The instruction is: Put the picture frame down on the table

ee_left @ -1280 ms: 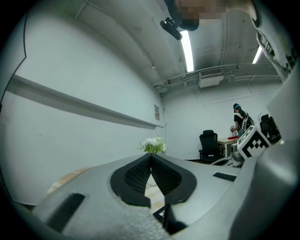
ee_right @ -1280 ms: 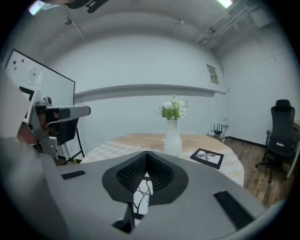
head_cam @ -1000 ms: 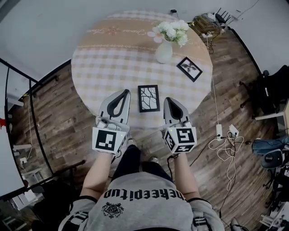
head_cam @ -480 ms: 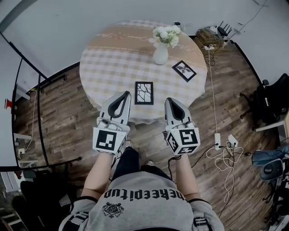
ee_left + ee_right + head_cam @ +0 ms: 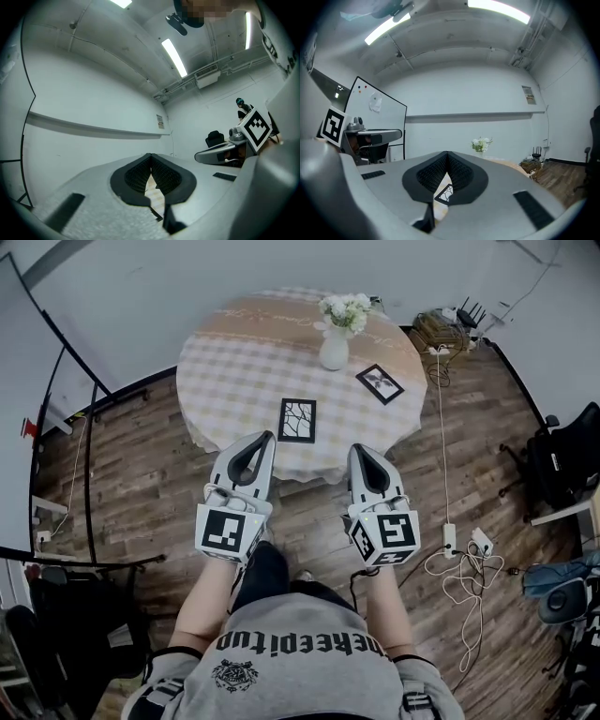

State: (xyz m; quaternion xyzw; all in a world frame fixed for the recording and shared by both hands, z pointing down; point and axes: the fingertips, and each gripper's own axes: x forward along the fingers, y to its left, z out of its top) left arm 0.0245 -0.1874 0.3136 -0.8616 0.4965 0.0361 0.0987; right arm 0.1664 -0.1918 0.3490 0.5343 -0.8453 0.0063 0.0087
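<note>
On the round checked-cloth surface (image 5: 234, 371), the black rectangular picture frame with the branch print (image 5: 297, 420) lies flat, well apart from both tools. I see the left hand-held gripper (image 5: 264, 436) and right hand-held gripper (image 5: 355, 449) pressed together on nothing. Placement looks done, so next I'd just hold off.

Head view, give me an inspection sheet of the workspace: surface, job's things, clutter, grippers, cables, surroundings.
Surface: round table with checked cloth.
Job's things: picture frame lying flat near the front edge.
Clutter: second frame, also flat; vase of white flowers.
Grippers: left gripper and right gripper both shut, empty.
Cables: white cable and power strip on the floor.
Surroundings: wood floor, office chair at right.
</note>
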